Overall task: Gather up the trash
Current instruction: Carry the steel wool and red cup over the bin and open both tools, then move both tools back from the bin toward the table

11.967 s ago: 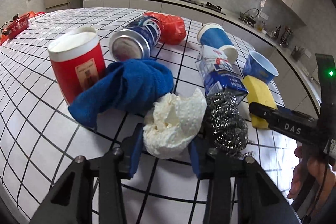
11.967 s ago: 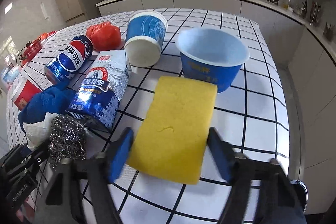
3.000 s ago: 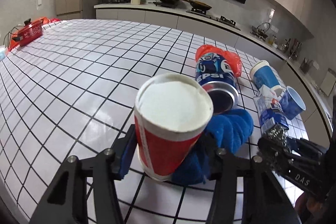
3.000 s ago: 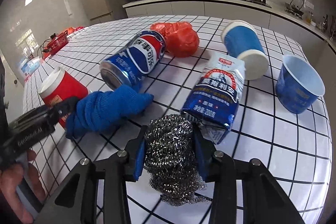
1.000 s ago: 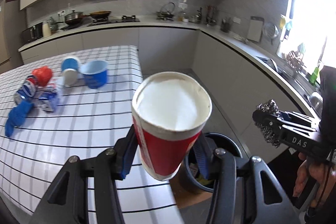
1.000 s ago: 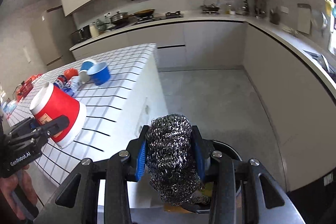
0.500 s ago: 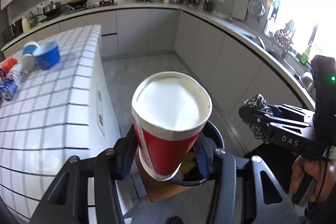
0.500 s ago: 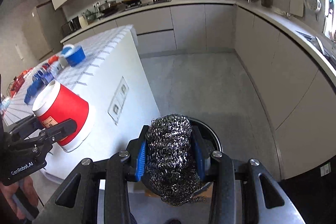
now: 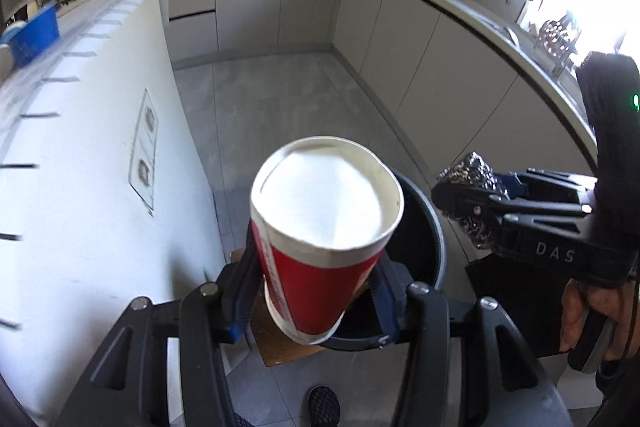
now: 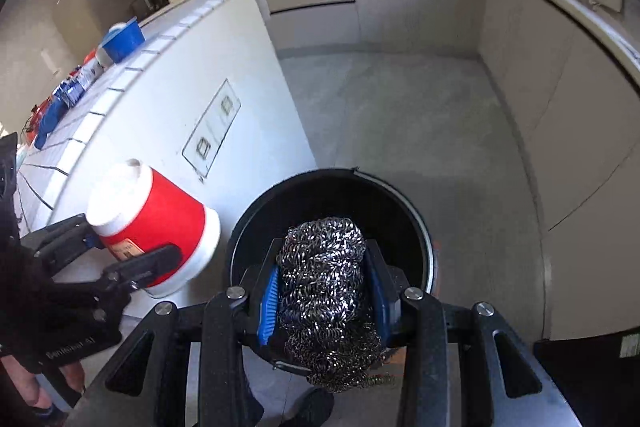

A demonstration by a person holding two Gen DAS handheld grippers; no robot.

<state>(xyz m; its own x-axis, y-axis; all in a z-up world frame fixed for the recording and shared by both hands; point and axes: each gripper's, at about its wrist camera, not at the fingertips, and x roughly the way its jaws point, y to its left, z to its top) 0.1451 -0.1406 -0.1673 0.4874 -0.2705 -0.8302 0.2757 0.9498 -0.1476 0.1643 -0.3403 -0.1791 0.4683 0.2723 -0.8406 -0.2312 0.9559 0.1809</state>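
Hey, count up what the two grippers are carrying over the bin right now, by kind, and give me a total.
Red paper cup, in the left gripper: 1
Steel wool scrubber, in the right gripper: 1
Total carried: 2, both above the black trash bin

One red cup point(image 9: 320, 247), one steel scourer point(image 10: 326, 291), one black bin point(image 10: 416, 219), two tools

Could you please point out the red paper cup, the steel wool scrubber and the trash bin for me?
red paper cup point(image 9: 320, 267): left wrist view, on its red side wall.
steel wool scrubber point(image 10: 326, 291): right wrist view, on the middle of the wire ball.
trash bin point(image 10: 425, 239): right wrist view, on its right rim.
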